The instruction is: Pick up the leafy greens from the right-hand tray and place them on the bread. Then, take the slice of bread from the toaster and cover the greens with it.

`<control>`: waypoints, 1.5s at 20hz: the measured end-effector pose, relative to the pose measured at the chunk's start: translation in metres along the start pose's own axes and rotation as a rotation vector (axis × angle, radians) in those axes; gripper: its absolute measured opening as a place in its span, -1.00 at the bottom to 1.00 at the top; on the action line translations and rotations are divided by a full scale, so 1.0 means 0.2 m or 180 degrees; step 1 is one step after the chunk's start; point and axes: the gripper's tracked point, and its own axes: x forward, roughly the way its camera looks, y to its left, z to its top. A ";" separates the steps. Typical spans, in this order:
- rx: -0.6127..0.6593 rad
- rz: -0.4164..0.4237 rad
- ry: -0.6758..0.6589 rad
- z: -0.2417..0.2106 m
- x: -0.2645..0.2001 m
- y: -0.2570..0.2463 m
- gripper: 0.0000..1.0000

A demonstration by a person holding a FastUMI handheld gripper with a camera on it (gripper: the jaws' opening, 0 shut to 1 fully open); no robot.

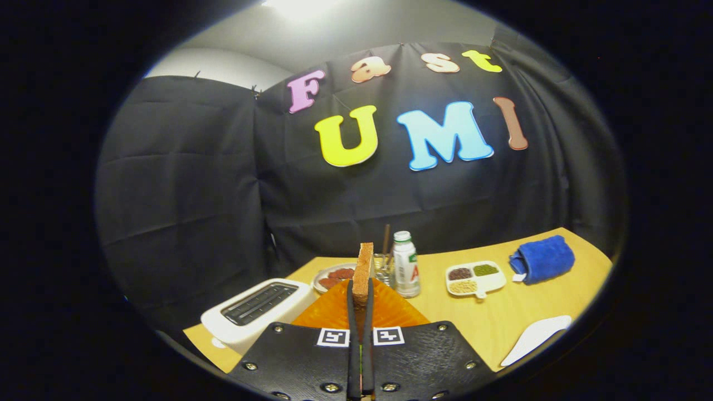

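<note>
Writing first: the bottle beyond the fingers carries a label with a large red letter and some green print, too small for me to make out. The two square black-and-white markers on the gripper body bear only a code pattern. I can make out no other writing on the table.

My gripper is nearly closed, its fingers pressed on both faces of a bread slice. The slice stands upright and edge-on between the fingertips, its top well above them.

Just under the slice and fingers lies an orange plate. I cannot tell what is on it; the fingers and gripper body cover its middle.

The toaster sits to the left of the fingers, just beside the plate, slots facing up and dark.

Beyond the plate is a small dish with reddish slices. A glass with a dark stick in it stands just beside the bottle. Further right is a divided tray with brown, green and pale fillings, then a rolled blue towel. A white board lies near the table's right front.
</note>
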 end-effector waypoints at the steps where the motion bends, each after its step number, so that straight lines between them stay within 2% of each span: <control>1: -0.0052 -0.0116 0.0076 -0.05 -0.01 -0.04 -0.97; 5: -0.0387 -0.0522 0.0334 -0.26 -0.01 -0.19 -0.97; 8: -0.0538 -0.0684 0.0509 -0.39 -0.01 -0.20 -0.97; 18: -0.0420 -0.0233 0.0944 -0.73 0.12 0.11 -0.97; 25: -0.0468 -0.0198 0.1040 -0.87 0.16 0.18 -0.97; 28: -0.0579 -0.0257 0.0949 -0.86 0.17 0.19 -0.96; 29: -0.0608 -0.0263 0.0936 -0.86 0.16 0.19 -0.87; 30: -0.0534 -0.0105 0.0968 -0.88 0.16 0.26 -0.84</control>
